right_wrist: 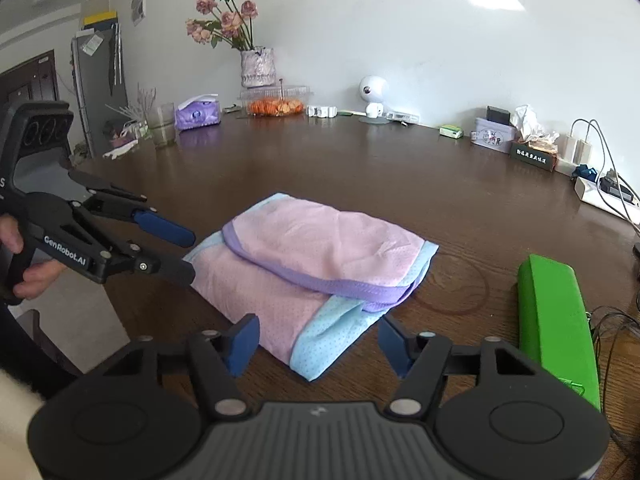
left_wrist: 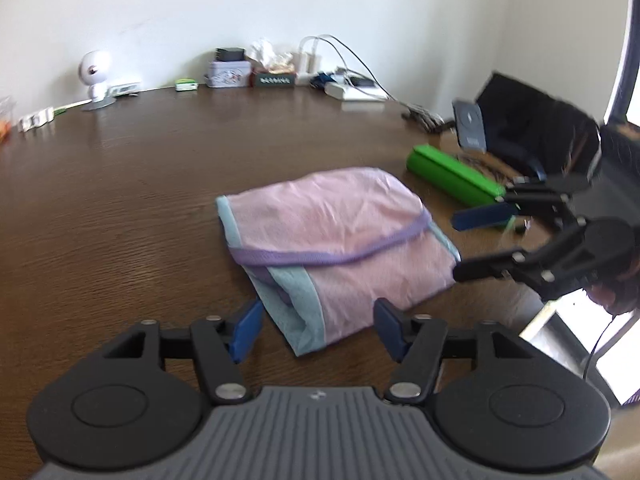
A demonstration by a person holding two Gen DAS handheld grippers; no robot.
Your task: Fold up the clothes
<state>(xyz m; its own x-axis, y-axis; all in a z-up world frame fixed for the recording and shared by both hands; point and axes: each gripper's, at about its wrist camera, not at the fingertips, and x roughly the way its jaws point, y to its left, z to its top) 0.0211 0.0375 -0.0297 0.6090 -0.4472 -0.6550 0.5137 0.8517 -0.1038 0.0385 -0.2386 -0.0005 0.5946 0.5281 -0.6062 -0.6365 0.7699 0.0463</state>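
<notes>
The left gripper (left_wrist: pixel 316 326) is open, with nothing in it. A corner of the folded pink shirt (left_wrist: pixel 336 236) lies between its blue fingers (left_wrist: pixel 248 330), not pinched. The right gripper (right_wrist: pixel 318 338) is open and empty too, its fingers on each side of another corner. The shirt lies flat on the brown bench (left_wrist: pixel 160 168), near a green box (right_wrist: pixel 554 320).

Each camera sits just behind its own jaws, looking forward and down across the table (left_wrist: pixel 120 184). Both views share the folded pink garment (left_wrist: pixel 340 236) just ahead of the jaws; each also catches the other gripper beside it.
</notes>
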